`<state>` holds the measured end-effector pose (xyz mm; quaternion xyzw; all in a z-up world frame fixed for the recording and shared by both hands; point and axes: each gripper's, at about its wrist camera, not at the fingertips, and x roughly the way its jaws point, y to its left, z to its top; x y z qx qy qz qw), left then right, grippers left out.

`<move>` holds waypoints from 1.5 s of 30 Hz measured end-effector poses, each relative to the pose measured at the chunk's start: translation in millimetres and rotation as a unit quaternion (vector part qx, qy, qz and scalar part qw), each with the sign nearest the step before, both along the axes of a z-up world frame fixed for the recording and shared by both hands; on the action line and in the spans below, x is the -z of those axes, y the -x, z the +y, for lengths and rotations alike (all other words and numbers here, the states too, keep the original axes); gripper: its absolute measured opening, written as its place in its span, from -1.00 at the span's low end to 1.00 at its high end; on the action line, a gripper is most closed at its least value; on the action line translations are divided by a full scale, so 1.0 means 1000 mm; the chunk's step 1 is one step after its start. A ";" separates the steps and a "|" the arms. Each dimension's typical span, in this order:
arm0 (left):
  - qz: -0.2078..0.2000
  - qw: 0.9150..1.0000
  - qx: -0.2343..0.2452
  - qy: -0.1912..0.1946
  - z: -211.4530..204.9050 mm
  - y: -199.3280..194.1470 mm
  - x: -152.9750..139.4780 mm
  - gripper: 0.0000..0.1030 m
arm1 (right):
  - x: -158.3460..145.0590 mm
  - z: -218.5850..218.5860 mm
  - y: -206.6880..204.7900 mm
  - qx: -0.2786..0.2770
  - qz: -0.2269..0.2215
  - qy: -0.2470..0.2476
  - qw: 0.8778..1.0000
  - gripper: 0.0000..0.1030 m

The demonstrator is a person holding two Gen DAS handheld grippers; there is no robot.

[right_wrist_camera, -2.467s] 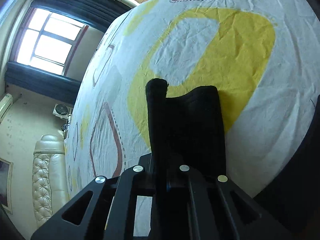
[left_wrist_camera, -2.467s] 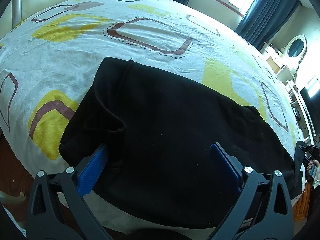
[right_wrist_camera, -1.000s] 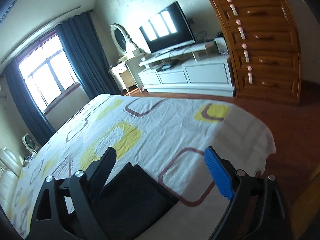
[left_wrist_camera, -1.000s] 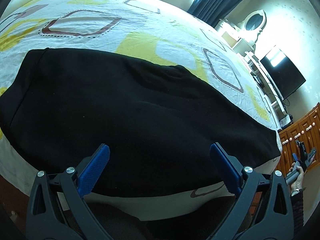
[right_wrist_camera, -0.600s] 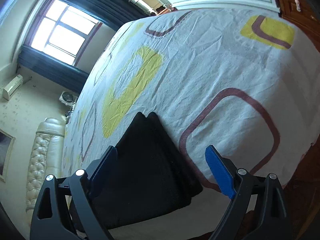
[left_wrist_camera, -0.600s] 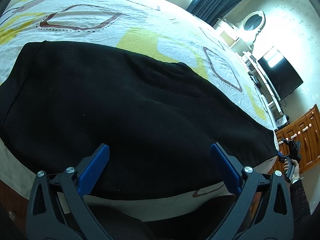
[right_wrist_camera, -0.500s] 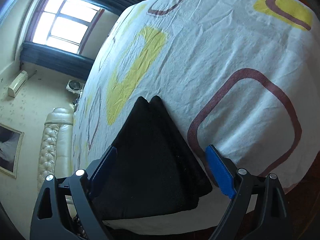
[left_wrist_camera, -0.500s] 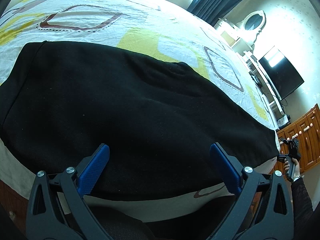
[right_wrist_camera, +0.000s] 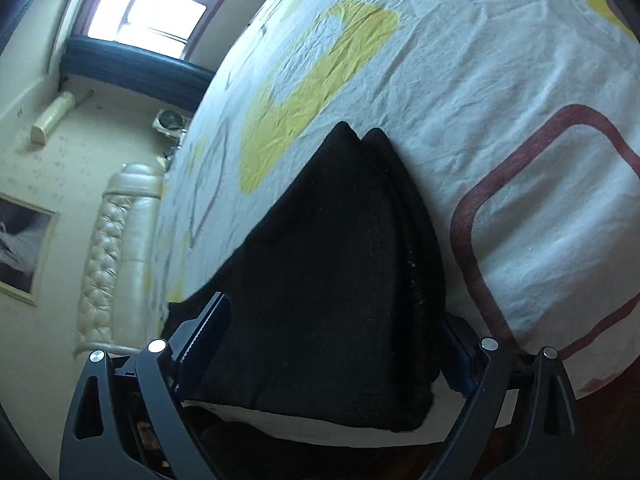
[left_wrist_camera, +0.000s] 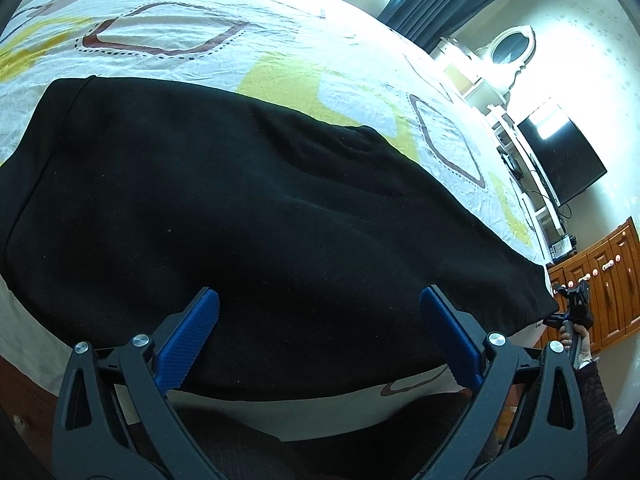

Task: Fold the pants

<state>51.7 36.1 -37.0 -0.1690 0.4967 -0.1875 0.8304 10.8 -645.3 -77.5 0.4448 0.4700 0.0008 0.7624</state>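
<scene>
Black pants (left_wrist_camera: 248, 208) lie folded lengthwise along the near edge of the bed, running from left to far right in the left wrist view. My left gripper (left_wrist_camera: 320, 330) hovers open over their middle, its blue pads (left_wrist_camera: 188, 332) spread wide with nothing between them. In the right wrist view the stacked leg ends (right_wrist_camera: 340, 260) lie flat on the sheet. My right gripper (right_wrist_camera: 332, 354) is open, one finger on each side of that end. The right gripper (left_wrist_camera: 572, 308) also shows at the pants' far right end, held by a hand (left_wrist_camera: 578, 342).
The bed sheet (left_wrist_camera: 280, 40) is white with yellow and maroon shapes and drops off at the near edge. A TV (left_wrist_camera: 560, 156), a wooden dresser (left_wrist_camera: 612, 280) and a vanity mirror (left_wrist_camera: 514, 46) stand beyond the foot. A padded headboard (right_wrist_camera: 116, 248) and a window (right_wrist_camera: 160, 4) lie opposite.
My right gripper let go of the leg ends, swung away, then came back down open around them. My left gripper moved right along the pants, staying open.
</scene>
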 end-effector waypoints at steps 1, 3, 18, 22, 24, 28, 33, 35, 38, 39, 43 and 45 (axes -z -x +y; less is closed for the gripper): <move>0.005 1.000 -0.001 0.003 0.001 -0.001 -0.001 0.95 | 0.000 0.000 -0.002 0.014 0.013 0.000 1.000 0.75; 0.014 1.000 -0.006 0.006 0.005 -0.003 -0.004 0.95 | -0.003 -0.002 -0.002 0.048 0.030 0.002 0.998 0.36; 0.046 0.997 -0.061 0.026 0.063 -0.005 -0.002 0.95 | -0.115 0.097 -0.028 -0.004 -0.109 -0.039 0.993 -0.61; 0.059 0.995 -0.068 0.031 0.064 -0.008 0.002 0.95 | -0.151 0.156 -0.059 -0.065 -0.133 -0.034 0.988 -0.61; 0.059 0.995 -0.071 0.030 0.062 -0.007 0.001 0.95 | -0.159 0.189 -0.073 -0.093 -0.135 -0.024 0.986 -0.61; 0.062 0.995 -0.076 0.034 0.065 -0.007 0.002 0.95 | -0.152 0.255 -0.103 -0.147 -0.110 0.008 0.983 -0.61; 0.067 0.993 -0.082 0.044 0.072 -0.008 0.004 0.95 | -0.110 0.326 -0.123 -0.193 -0.054 0.082 0.976 -0.61; 0.066 0.994 -0.081 0.043 0.072 -0.008 0.004 0.95 | -0.088 0.349 -0.131 -0.201 -0.033 0.099 0.974 -0.61; 0.065 0.994 -0.081 0.039 0.071 -0.008 0.005 0.95 | -0.064 0.383 -0.134 -0.213 -0.007 0.144 0.966 -0.61; 0.064 0.994 -0.080 0.037 0.070 -0.008 0.005 0.95 | -0.056 0.392 -0.135 -0.218 0.001 0.166 0.962 -0.61; 0.065 0.994 -0.080 0.036 0.069 -0.009 0.004 0.95 | -0.040 0.418 -0.134 -0.229 0.017 0.238 0.944 -0.52; 0.065 0.994 -0.080 0.037 0.068 -0.009 0.004 0.95 | -0.039 0.427 -0.131 -0.231 0.018 0.260 0.937 -0.42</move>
